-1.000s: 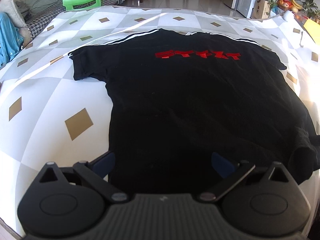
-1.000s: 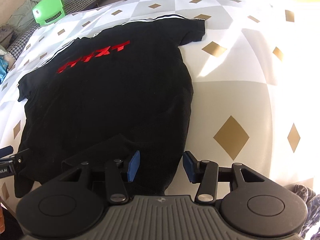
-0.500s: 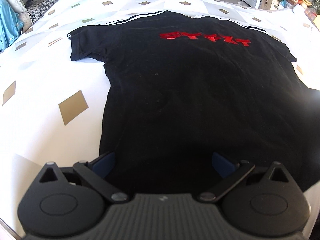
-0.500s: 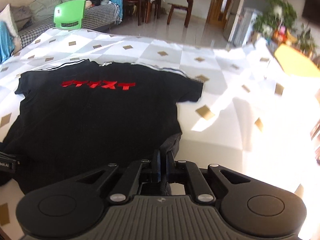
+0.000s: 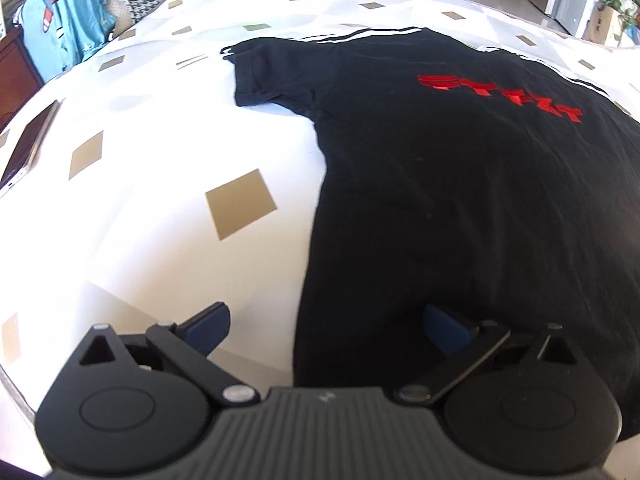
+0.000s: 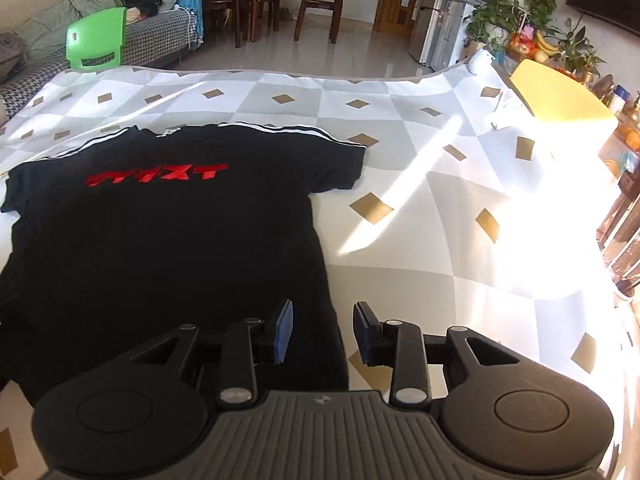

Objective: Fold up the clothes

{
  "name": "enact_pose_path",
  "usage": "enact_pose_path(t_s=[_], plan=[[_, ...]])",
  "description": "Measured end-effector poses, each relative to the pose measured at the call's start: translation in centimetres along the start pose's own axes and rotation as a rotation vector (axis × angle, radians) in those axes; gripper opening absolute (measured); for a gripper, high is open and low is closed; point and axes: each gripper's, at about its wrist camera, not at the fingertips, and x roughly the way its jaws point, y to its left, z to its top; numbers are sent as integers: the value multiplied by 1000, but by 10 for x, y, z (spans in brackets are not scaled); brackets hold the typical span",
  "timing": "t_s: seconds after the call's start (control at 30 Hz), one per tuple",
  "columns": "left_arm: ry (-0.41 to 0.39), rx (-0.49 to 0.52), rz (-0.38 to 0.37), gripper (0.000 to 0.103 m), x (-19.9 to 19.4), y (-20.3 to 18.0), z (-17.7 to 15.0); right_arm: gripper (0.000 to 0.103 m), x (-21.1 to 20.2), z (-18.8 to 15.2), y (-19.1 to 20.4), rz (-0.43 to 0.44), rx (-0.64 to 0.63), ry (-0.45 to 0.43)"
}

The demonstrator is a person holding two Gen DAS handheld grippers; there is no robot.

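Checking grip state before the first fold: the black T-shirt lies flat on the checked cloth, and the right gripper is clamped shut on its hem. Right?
Not quite. The right wrist view shows the right gripper open, straddling the black T-shirt's side edge near the hem, gripping nothing. The T-shirt does lie flat on the checked cloth.

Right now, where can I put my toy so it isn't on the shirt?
Bare cloth lies right of the black T-shirt, between its sleeve and the yellow board, and left of it, toward the phone. The middle is covered.
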Motion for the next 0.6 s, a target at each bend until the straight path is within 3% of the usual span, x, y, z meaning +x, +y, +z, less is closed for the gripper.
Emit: enact_pose_path(t_s=[0.13, 0.33, 0.43, 0.6], plan=[[-2, -15, 23, 103, -1, 9, 1, 37, -1, -1, 9, 131, 3, 0], [-14, -35, 2, 103, -6, 17, 1, 37, 7, -16, 72, 332, -188, 44], [-14, -44, -15, 103, -7, 21, 0, 37, 6, -24, 100, 399, -302, 51], [-19, -41, -31, 103, -10, 22, 1, 41, 10, -36, 128, 416, -433, 35]])
